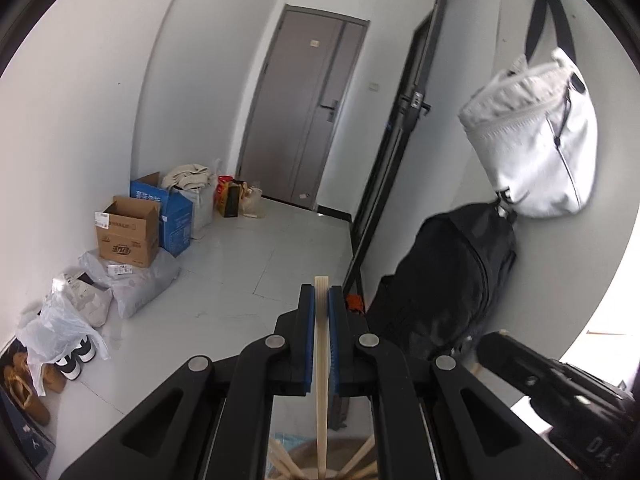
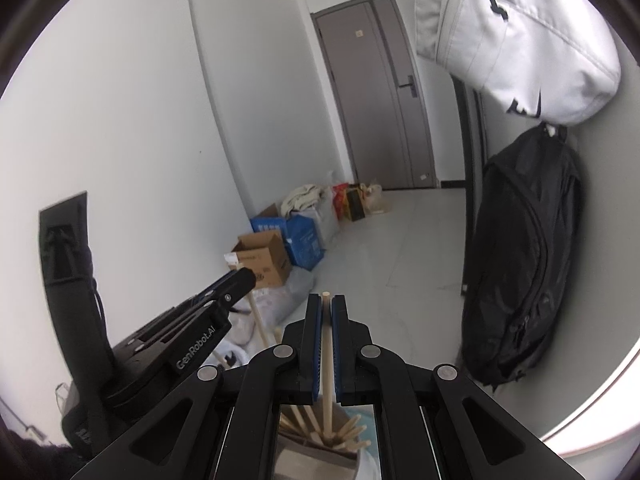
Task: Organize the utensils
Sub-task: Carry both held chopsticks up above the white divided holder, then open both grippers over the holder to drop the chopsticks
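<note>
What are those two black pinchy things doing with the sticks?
A person is sorting chopsticks with two hand-held grippers. The left gripper is shut on a flat wooden chopstick, and the right gripper is shut on a round wooden chopstick. Both sticks stand upright, with their lower ends down among more chopsticks fanned out in a holder just below.

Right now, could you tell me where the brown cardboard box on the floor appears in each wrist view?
Left wrist view: the cardboard box sits left of centre, on the floor by the wall.
Right wrist view: the cardboard box is near the centre, just past the left gripper.
Shared landmark: the grey door.
</note>
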Demonstrator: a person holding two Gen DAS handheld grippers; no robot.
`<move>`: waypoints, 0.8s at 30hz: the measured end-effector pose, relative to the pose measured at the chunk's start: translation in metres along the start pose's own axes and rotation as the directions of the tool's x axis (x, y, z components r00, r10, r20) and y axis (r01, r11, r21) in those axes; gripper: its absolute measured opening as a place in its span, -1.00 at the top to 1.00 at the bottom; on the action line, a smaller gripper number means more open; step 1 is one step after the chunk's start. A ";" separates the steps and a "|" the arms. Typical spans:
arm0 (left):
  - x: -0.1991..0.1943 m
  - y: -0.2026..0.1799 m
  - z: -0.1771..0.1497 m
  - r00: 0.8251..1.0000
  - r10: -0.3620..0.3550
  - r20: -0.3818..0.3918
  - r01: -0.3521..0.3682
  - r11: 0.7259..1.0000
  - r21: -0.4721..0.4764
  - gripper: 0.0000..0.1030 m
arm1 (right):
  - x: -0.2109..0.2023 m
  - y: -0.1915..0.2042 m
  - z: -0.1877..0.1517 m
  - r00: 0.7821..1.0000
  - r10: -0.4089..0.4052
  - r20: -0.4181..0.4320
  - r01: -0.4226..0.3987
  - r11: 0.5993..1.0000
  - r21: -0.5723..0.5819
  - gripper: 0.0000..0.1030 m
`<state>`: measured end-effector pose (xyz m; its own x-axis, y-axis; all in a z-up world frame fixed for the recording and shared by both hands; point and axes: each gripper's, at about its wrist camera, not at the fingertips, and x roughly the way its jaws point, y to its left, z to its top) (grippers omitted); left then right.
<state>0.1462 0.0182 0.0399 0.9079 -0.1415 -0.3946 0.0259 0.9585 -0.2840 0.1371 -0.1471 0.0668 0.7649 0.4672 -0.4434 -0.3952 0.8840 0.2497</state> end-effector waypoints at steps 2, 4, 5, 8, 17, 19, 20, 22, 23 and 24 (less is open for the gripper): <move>-0.001 0.001 0.000 1.000 -0.015 -0.022 0.015 1.000 0.014 0.95 | 0.002 -0.002 -0.005 1.000 0.005 -0.012 -0.005 1.000 0.009 0.92; -0.002 0.003 0.000 0.998 -0.033 -0.050 0.034 0.999 0.020 0.96 | 0.003 -0.003 -0.009 1.000 0.007 -0.020 -0.006 1.000 0.012 0.92; -0.002 0.002 0.000 0.997 -0.043 -0.060 0.045 0.999 0.028 0.95 | 0.003 -0.003 -0.011 1.000 0.009 -0.025 -0.009 1.000 0.010 0.92; -0.004 0.003 -0.004 0.991 -0.086 -0.099 0.092 0.994 0.051 0.96 | 0.005 0.000 -0.016 0.999 0.014 -0.035 -0.014 1.000 0.003 0.92; -0.007 0.004 -0.009 0.954 -0.170 -0.248 0.187 0.981 0.045 0.94 | 0.016 0.006 -0.029 0.990 0.063 -0.124 -0.062 0.998 0.009 0.89; -0.012 0.007 -0.006 0.946 -0.188 -0.265 0.203 0.979 0.027 0.94 | 0.015 0.007 -0.033 0.988 0.079 -0.135 -0.077 0.997 0.018 0.86; -0.016 0.009 -0.005 0.946 -0.191 -0.264 0.203 0.979 0.019 0.93 | 0.013 0.008 -0.035 0.987 0.082 -0.138 -0.080 0.997 0.020 0.84; -0.021 0.011 -0.001 0.940 -0.201 -0.277 0.210 0.978 0.005 0.85 | 0.007 0.006 -0.039 0.987 0.084 -0.136 -0.078 0.996 0.046 0.80; -0.025 0.011 0.001 0.937 -0.205 -0.282 0.212 0.977 -0.004 0.81 | 0.002 0.004 -0.041 0.987 0.089 -0.133 -0.080 0.994 0.070 0.71; -0.030 0.012 0.003 0.938 -0.205 -0.280 0.211 0.977 -0.012 0.67 | -0.005 0.001 -0.044 0.988 0.090 -0.125 -0.078 0.992 0.099 0.46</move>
<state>0.1203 0.0347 0.0508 0.7287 -0.3989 -0.5567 0.2117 0.9042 -0.3709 0.1100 -0.1481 0.0312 0.6569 0.5432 -0.5229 -0.4013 0.8390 0.3675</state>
